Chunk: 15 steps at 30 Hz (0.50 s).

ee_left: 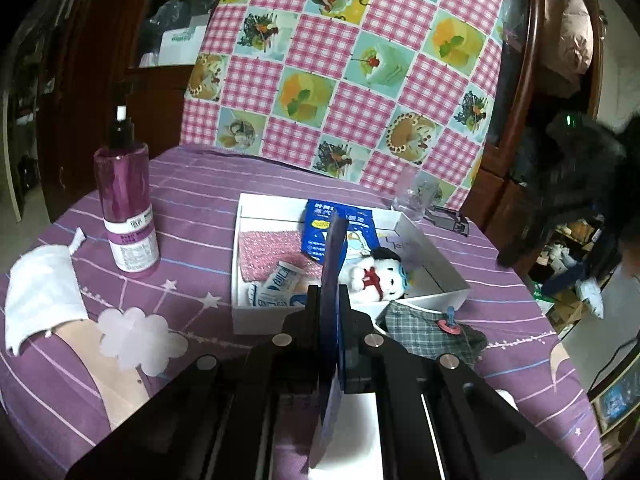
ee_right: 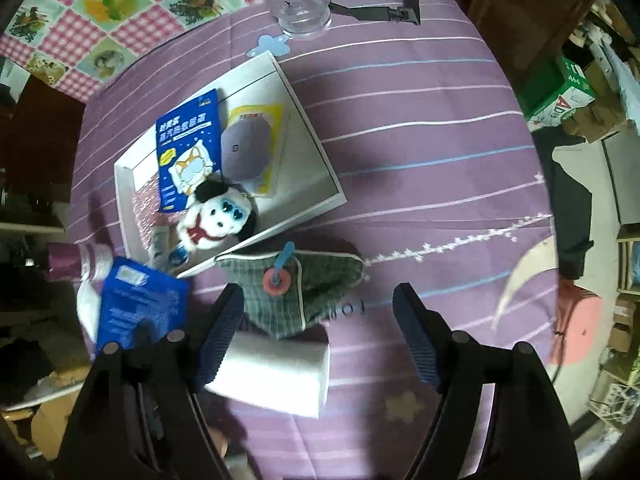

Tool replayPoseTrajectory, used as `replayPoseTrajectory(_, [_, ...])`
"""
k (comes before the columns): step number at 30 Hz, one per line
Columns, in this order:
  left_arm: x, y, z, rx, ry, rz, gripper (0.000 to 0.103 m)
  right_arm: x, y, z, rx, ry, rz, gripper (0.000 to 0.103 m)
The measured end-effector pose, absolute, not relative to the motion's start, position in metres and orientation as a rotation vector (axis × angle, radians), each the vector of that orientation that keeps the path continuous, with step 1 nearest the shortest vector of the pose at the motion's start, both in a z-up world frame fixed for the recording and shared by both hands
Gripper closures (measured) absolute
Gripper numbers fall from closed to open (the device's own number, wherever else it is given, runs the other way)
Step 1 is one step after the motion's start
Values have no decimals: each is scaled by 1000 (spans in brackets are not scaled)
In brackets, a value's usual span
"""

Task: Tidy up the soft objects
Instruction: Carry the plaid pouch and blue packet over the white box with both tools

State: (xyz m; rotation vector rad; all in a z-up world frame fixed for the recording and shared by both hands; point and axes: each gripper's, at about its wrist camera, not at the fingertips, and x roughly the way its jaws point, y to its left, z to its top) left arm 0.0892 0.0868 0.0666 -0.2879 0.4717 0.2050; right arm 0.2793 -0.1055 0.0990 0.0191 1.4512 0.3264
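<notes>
My left gripper (ee_left: 329, 292) is shut on a flat blue packet (ee_left: 334, 256), which I see edge-on in the left wrist view; its face (ee_right: 140, 308) shows at the lower left of the right wrist view. Just ahead stands a white box (ee_left: 436, 256) holding a plush dog (ee_left: 378, 274), another blue packet (ee_left: 340, 228) and pink bubble wrap (ee_left: 272, 252). My right gripper (ee_right: 320, 336) hangs open above the table, pointing steeply down. A green plaid pouch (ee_right: 296, 292) lies under its fingertips. A white block (ee_right: 276, 376) lies by its left finger (ee_right: 224, 332), not gripped.
A purple spray bottle (ee_left: 126, 200) and a white cloth (ee_left: 40, 296) sit at the left of the purple-striped table. A clear glass (ee_right: 300, 0) and a black clip (ee_right: 384, 4) stand beyond the box (ee_right: 320, 168). A chequered cushion (ee_left: 340, 60) backs the table.
</notes>
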Motion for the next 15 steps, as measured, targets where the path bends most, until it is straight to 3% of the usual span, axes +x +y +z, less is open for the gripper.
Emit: replayPoseTrajectory(15, [95, 93, 63, -281, 495, 230, 98, 265, -70, 24, -11, 1604, 380, 26])
